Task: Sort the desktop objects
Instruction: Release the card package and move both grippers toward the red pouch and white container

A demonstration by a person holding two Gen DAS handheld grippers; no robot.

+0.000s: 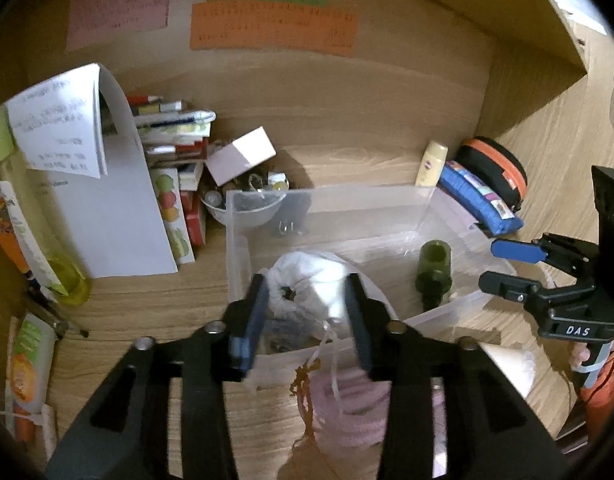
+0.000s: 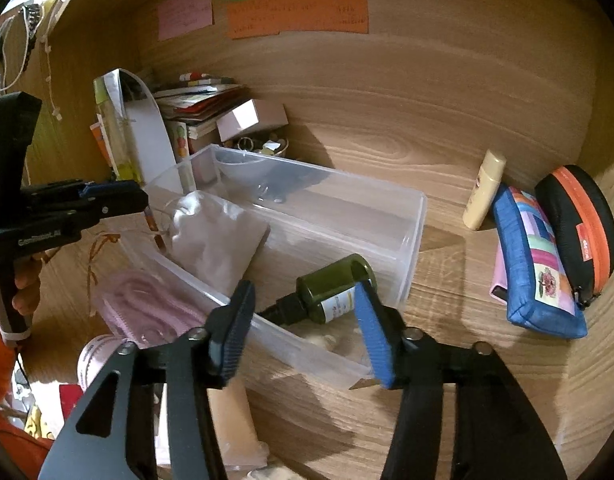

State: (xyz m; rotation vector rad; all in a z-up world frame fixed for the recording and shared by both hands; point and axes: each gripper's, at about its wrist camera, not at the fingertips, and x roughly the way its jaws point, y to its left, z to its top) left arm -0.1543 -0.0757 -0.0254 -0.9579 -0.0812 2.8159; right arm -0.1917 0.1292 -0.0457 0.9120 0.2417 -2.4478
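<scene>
**Wood-grain counter, clear bin at centre**

A clear plastic bin (image 2: 403,216) is set on the grained counter (image 2: 467,360). Inside lie a crumpled white pouch (image 1: 307,280) and a dark green bottle (image 2: 331,292). Left tongs (image 1: 307,312) are parted around the pouch; right tongs (image 2: 307,336) are parted, gripping nothing.

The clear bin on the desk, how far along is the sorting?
Done: a white pouch and a dark green bottle already lie inside the clear bin. In hand: nothing gripped; the left tool and right tool both stand open over them. Left: the cream tube, blue pouch, orange-trimmed case and pink cloth remain outside.
</scene>
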